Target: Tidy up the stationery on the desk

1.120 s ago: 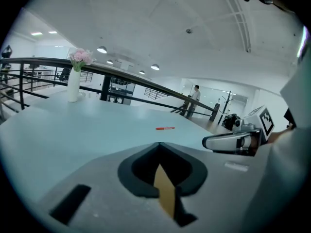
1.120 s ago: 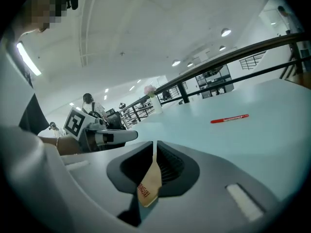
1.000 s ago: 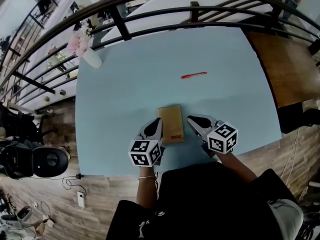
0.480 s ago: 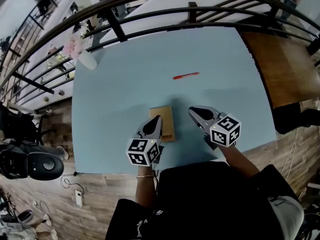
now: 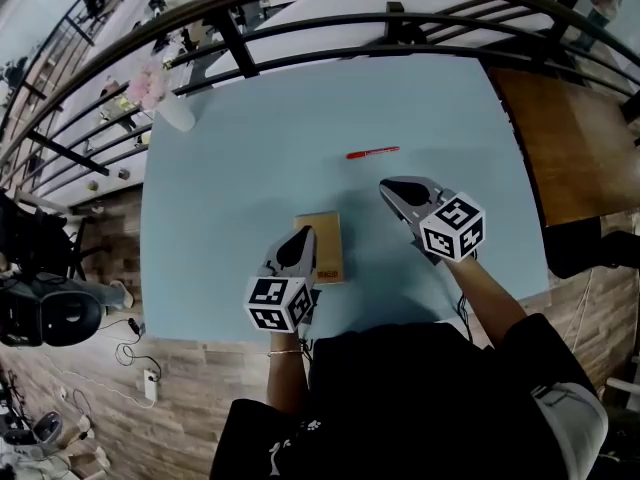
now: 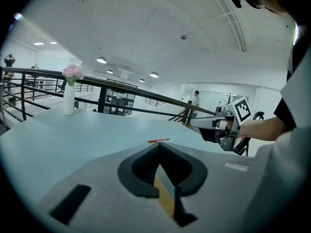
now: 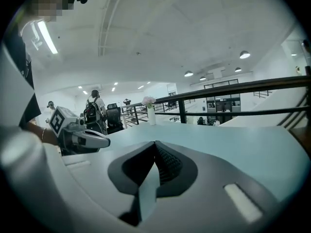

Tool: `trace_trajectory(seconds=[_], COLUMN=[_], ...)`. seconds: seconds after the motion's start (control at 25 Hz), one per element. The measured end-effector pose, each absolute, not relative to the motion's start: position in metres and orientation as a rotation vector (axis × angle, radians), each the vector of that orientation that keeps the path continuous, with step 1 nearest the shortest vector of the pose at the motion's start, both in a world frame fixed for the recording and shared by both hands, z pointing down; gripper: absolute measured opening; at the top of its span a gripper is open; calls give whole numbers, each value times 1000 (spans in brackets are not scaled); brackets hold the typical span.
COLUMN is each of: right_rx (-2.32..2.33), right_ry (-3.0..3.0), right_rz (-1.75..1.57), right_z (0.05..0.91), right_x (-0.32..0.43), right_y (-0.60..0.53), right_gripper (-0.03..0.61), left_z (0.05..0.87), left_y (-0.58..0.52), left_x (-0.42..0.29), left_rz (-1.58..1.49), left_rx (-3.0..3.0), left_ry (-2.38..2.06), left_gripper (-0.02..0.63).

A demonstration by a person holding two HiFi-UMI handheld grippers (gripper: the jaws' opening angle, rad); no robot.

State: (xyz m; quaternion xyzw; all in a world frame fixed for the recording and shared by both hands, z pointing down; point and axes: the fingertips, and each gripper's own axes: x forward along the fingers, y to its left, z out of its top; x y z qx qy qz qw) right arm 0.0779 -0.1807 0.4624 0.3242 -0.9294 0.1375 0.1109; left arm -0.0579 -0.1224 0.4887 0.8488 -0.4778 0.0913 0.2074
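1. While looking down on the desk [image 5: 230,188], find the left tool [image 5: 302,236] above the left side of a tan pad [image 5: 328,253], jaws pressed together on nothing.
2. Find the right tool [image 5: 390,186] further out and to the right, likewise closed and empty.
3. Spot the red pen [image 5: 373,152] lying alone on bare desk, just beyond the right tool's tip and slightly to its left.
4. Read the pen's long axis as running nearly left to right, crosswise to the right tool's pointing line.
5. Judge the right tool the nearer of the two, with pad and left tool well back from the pen.
6. Expect to need the jaws parted before any pickup, then set astride the pen's thin width, not along its length.
7. Watch for rolling: a slim round pen on a smooth top, likely to skid if nudged by one jaw first.
8. Leave the vase [image 5: 172,111] at the far left corner out of it, well apart from pen and pad.
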Motion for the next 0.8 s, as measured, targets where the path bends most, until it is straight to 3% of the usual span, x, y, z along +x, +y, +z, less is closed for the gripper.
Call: trace_trajectory(seconds=[0.8], right_rx=[771], right_ry=[-2537], right_rz=[145], right_z=[500], right_x=[94], right_y=[-292], right_gripper=[25], left_z=[493], left_y=[-171], left_x=[-77], left_rz=[259], left_rx=[2293], left_ry=[-1433], left_gripper=[-3])
